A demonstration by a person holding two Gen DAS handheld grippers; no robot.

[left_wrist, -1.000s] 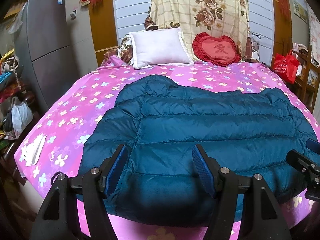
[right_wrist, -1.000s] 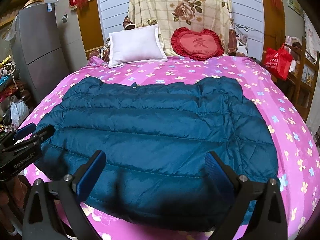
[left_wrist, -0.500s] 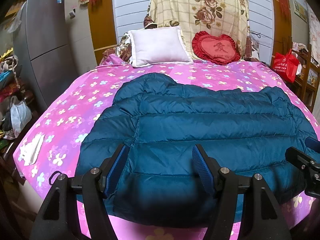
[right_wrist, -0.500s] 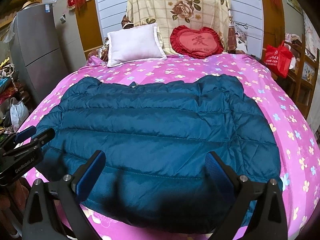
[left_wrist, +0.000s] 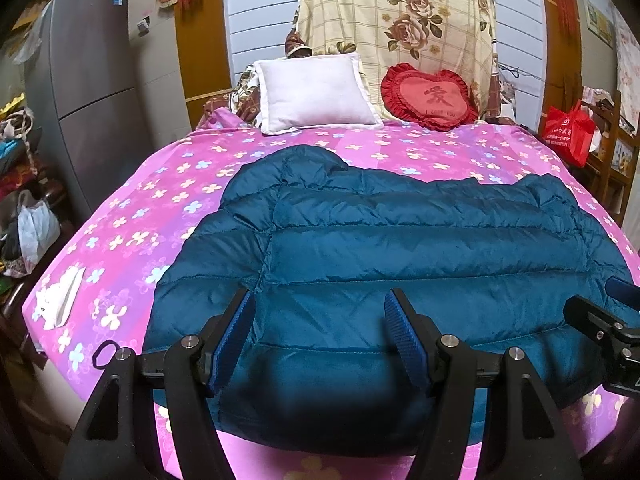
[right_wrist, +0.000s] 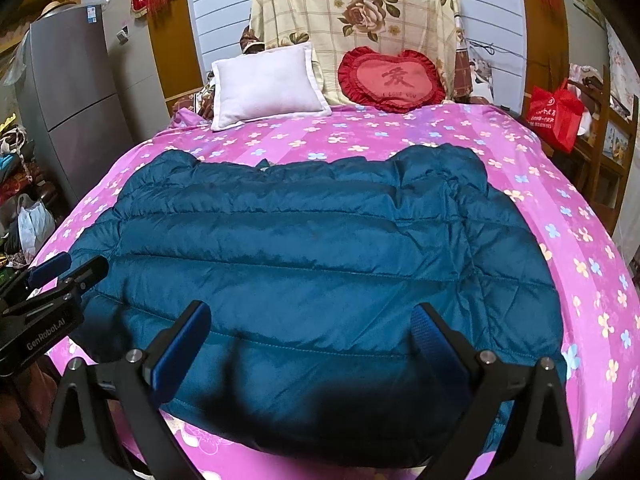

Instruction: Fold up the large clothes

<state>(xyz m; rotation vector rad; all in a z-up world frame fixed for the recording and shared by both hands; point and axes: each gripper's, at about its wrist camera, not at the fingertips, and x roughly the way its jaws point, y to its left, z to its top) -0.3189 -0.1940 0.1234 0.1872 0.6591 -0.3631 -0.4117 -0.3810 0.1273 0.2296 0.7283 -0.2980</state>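
Note:
A dark teal quilted down jacket (left_wrist: 400,248) lies spread flat on the pink flowered bed (left_wrist: 132,216), sleeves folded in at both sides; it also shows in the right wrist view (right_wrist: 304,248). My left gripper (left_wrist: 320,312) is open and empty, just above the jacket's near hem toward its left side. My right gripper (right_wrist: 310,324) is open and empty above the near hem toward the right side. Each gripper shows at the edge of the other's view: the right one (left_wrist: 600,320) and the left one (right_wrist: 56,276).
A white pillow (left_wrist: 316,94) and a red heart cushion (left_wrist: 430,98) lean at the bed's head. A grey fridge (left_wrist: 92,112) and bags (left_wrist: 36,228) stand at the left. A red bag (left_wrist: 570,134) and wooden shelves are at the right. White tissue (left_wrist: 60,296) lies near the bed's left corner.
Both grippers have moved slightly forward and lower over the jacket's near hem. The jacket has not moved.

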